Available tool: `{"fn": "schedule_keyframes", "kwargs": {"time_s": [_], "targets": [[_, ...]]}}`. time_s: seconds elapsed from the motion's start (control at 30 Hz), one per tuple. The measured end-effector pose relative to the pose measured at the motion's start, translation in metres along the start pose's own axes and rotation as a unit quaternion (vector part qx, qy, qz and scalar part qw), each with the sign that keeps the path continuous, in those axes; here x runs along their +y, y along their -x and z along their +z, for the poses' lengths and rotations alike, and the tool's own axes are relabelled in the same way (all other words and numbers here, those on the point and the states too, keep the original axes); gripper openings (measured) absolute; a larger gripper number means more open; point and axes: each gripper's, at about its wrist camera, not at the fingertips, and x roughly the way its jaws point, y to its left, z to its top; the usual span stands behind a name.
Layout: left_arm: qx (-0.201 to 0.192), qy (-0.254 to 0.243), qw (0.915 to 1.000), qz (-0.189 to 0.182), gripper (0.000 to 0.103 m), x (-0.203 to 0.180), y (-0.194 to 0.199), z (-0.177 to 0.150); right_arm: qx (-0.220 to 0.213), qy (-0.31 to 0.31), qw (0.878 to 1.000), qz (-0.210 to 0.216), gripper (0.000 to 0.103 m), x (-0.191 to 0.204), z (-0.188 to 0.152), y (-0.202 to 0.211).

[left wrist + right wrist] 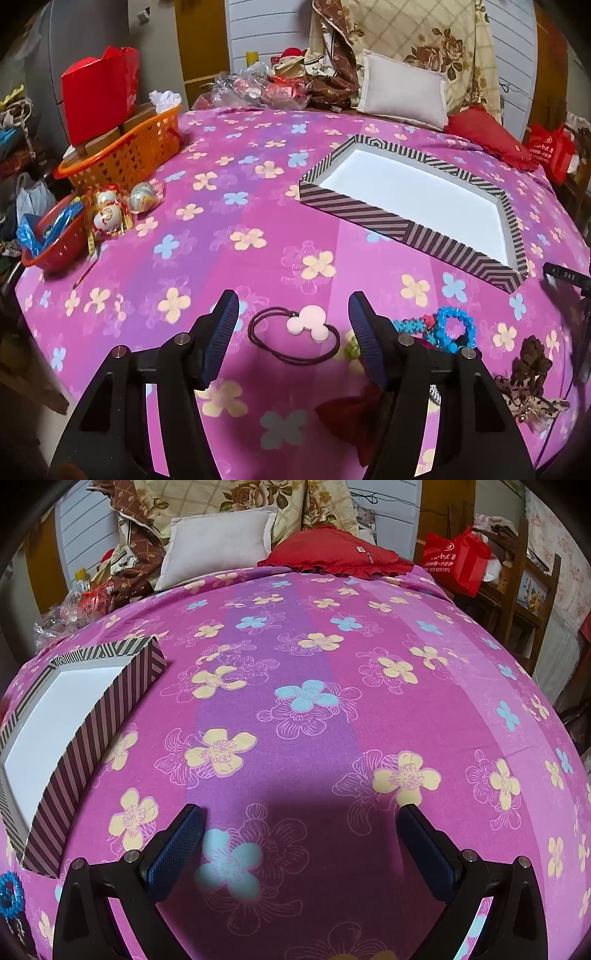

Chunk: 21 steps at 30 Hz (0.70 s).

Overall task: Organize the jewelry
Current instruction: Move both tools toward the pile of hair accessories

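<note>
I held the left gripper [293, 317] spread wide over the dark hair tie [293, 338] with its pink charm, which lay on the floral bedspread [240, 206] between the fingers, near the striped box [413, 206]. My right gripper [301, 825] also stood open, holding nothing.

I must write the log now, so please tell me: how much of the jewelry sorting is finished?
Nothing looks done: the striped box is empty. In hand: the left claw is open around the hair tie, not gripping. Left: that tie, the blue bead bracelet and the brown bow. The right claw is open, over bare bedsheet.
</note>
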Motion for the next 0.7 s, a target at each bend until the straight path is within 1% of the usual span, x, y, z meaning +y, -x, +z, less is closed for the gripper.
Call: {"fn": "schedule_keyframes", "kwargs": {"time_s": [0.13, 0.17, 0.23, 0.27, 0.37, 0.43, 0.53, 0.7], "targets": [[0.000, -0.004, 1.0000, 0.004, 0.062, 0.001, -0.001, 0.001, 0.001, 0.002, 1.000, 0.002, 0.103, 0.000, 0.000, 0.000], [0.002, -0.002, 1.0000, 0.002, 0.062, 0.003, -0.002, 0.002, 0.013, 0.003, 1.000, 0.004, 0.103, 0.000, 0.000, 0.001], [0.004, 0.001, 1.0000, -0.004, 0.062, 0.007, 0.005, -0.007, 0.047, 0.014, 0.999, 0.017, 0.103, 0.006, -0.002, 0.006], [0.003, 0.002, 1.0000, -0.005, 0.062, 0.009, 0.007, -0.009, 0.052, 0.018, 0.998, 0.026, 0.103, 0.009, -0.008, 0.012], [0.001, 0.002, 1.0000, -0.004, 0.062, 0.010, 0.008, -0.013, 0.041, -0.002, 0.997, 0.060, 0.103, 0.016, -0.031, 0.040], [-0.001, 0.008, 1.0000, -0.006, 0.062, 0.009, 0.011, -0.014, 0.025, -0.004, 0.997, 0.074, 0.103, 0.024, -0.044, 0.065], [-0.002, 0.010, 0.9999, -0.007, 0.062, 0.003, 0.016, -0.016, 0.004, 0.020, 0.996, 0.089, 0.103, 0.043, -0.065, 0.098], [0.000, 0.008, 0.9999, -0.012, 0.062, -0.007, 0.022, -0.019, -0.015, 0.047, 0.991, 0.122, 0.103, 0.083, -0.091, 0.137]]}}
